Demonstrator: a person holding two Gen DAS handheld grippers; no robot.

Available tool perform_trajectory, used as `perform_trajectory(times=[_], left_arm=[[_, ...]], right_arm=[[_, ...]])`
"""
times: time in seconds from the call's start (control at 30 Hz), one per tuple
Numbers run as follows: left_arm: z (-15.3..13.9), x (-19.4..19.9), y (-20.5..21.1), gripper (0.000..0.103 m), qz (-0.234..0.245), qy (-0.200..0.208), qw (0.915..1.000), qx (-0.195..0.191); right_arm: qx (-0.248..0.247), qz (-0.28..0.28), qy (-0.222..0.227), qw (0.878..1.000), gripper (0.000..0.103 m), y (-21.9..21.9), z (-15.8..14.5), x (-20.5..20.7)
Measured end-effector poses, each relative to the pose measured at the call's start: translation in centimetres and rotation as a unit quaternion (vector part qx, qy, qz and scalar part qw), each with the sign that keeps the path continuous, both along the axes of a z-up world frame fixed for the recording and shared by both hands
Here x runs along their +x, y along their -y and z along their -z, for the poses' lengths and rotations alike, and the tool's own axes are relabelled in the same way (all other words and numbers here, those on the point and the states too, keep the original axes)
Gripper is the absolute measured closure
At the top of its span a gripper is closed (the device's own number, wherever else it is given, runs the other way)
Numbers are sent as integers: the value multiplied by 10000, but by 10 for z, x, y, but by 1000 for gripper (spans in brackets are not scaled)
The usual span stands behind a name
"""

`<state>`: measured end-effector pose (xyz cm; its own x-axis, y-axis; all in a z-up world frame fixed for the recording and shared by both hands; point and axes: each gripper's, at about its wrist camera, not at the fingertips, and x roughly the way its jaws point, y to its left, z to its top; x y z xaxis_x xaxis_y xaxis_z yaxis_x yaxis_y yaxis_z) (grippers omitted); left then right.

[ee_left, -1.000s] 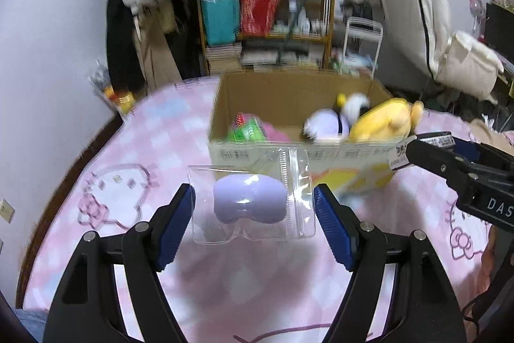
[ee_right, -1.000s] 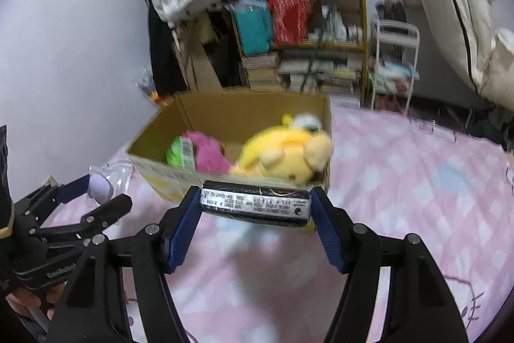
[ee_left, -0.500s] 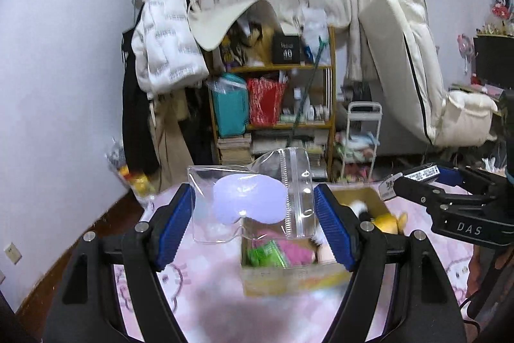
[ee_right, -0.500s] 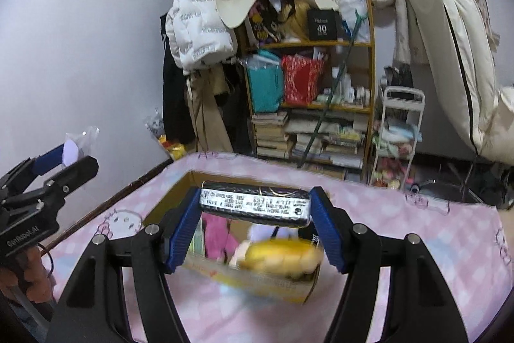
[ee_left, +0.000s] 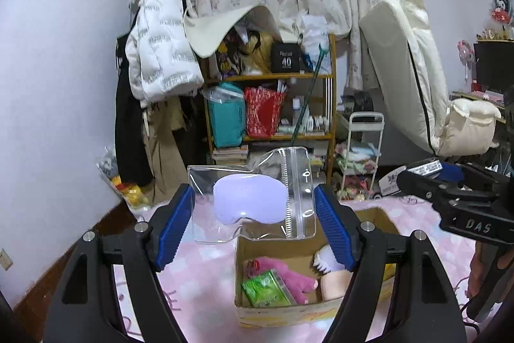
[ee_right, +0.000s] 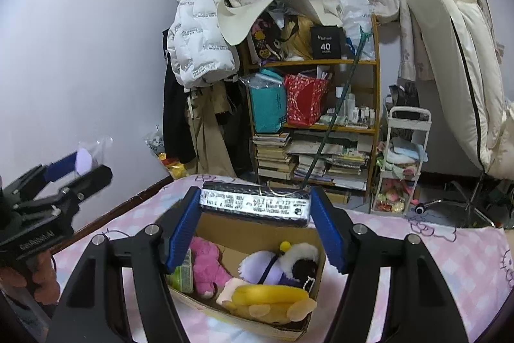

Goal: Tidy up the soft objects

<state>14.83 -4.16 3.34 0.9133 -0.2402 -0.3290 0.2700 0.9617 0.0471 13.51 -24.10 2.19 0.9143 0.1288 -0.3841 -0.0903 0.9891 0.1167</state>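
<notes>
My left gripper [ee_left: 253, 211] is shut on a clear zip bag with a lilac eye mask [ee_left: 250, 201] and holds it high above the cardboard box [ee_left: 279, 314]. My right gripper [ee_right: 255, 208] is shut on a black packet with a white label [ee_right: 255, 203], held above the same box [ee_right: 257, 327]. The box sits on the pink checked bed [ee_left: 208, 253] and holds a pink plush [ee_right: 205, 266], a green pack [ee_left: 268, 288], a purple-and-white plush [ee_right: 279, 266] and a yellow plush [ee_right: 270, 301]. The right gripper shows at the right of the left wrist view [ee_left: 427, 176].
A wooden shelf [ee_right: 314, 118] full of bags and books stands beyond the bed. A white jacket [ee_right: 199, 44] hangs to its left. A small white trolley [ee_right: 404, 159] and an upright mattress [ee_right: 456, 53] are to the right. The wall runs along the left.
Both grippers have risen and tilted up with their loads. The box now lies lower in both views and more of the room shows.
</notes>
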Motion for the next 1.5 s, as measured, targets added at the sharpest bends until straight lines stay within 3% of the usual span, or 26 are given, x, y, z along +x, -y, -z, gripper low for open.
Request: perform_trajectory(times=[0.2,0.57,0.67,0.77,0.93,1.1,1.5], left_arm=[[34,19,9,27,82,-454,9988,132],[66,35,14,23,116,-880,9960,87],[71,36,16,22,150,-991,9949,151],[69,31,17,15,111,-935,9952,253],[61,18,11,14,5,-881,9957,290],[43,1,-3,4,-279,-827,9961,147],[14,-53,-21,1,-329,-480,9979,278]], right_arm=[[89,-9,-290,9995,31,3,23,11],[152,-50,-757,9970,30,5,48,25],[123,-39,-805,9967,21,5,49,26],[118,1,-760,9970,16,5,47,22],[166,149,-659,9976,0,10,40,10],[196,318,-528,9979,0,17,27,-9],[98,482,-160,9987,0,17,-5,-55]])
